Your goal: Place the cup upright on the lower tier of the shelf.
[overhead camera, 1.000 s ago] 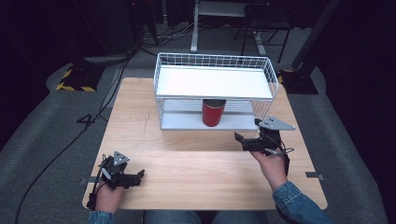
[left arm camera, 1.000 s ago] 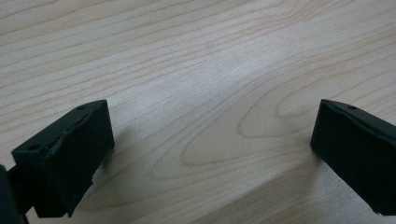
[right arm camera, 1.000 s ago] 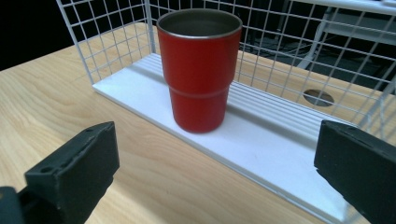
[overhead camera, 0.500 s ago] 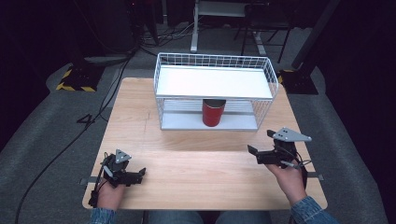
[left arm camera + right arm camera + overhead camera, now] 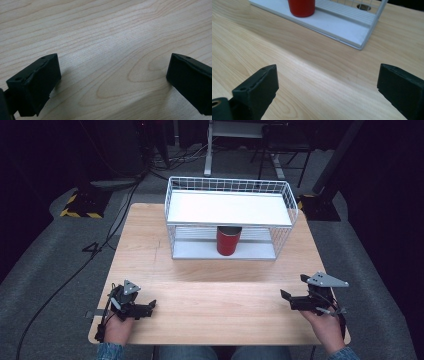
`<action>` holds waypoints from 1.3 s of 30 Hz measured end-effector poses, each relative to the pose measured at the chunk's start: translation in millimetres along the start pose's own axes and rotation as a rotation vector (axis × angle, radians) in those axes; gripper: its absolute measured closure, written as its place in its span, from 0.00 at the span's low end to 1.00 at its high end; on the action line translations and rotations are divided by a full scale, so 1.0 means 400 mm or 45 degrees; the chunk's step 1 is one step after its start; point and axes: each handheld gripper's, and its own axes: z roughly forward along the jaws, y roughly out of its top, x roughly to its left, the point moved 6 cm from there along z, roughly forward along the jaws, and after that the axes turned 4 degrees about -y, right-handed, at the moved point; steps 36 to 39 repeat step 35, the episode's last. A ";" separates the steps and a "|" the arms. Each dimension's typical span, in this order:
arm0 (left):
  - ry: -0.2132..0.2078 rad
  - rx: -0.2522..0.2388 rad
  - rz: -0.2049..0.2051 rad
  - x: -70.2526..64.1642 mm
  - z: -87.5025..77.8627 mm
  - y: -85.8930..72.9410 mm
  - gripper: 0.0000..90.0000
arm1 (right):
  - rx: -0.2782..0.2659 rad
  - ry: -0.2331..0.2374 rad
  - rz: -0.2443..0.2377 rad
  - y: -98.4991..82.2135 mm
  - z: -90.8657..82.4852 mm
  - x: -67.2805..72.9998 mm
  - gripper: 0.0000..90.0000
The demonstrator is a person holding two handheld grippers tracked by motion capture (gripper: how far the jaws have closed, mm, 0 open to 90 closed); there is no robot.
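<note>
Grippers (image 5: 150,305) (image 5: 286,297) — two, apparently empty; one cup (image 5: 228,241).

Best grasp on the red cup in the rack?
Grip the red cup across its side wall, low down, coming in level from the rack's open front. It stands upright on the lower shelf, and the white upper shelf probably blocks a top-down approach.

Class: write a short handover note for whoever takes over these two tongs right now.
Left tongs: open, empty, low over the near left of the wooden table.
Right tongs: open, empty, near the right edge, pointing toward the rack.
Red cup: upright on the lower shelf of the white wire rack, under its top shelf.
Done: cup appears to be placed.
Left: likely nothing for the cup; top shelf is bare.
</note>
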 end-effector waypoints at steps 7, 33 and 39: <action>0.000 0.000 0.000 0.000 0.000 0.000 0.00 | 0.040 -0.019 0.033 -0.069 -0.001 -0.015 0.04; 0.001 -0.002 -0.004 -0.001 0.001 0.001 0.00 | 0.216 0.041 -0.011 -0.206 0.044 0.001 0.08; 0.001 -0.002 -0.005 -0.001 0.001 0.001 0.00 | 0.217 0.041 -0.009 -0.206 0.044 0.001 0.08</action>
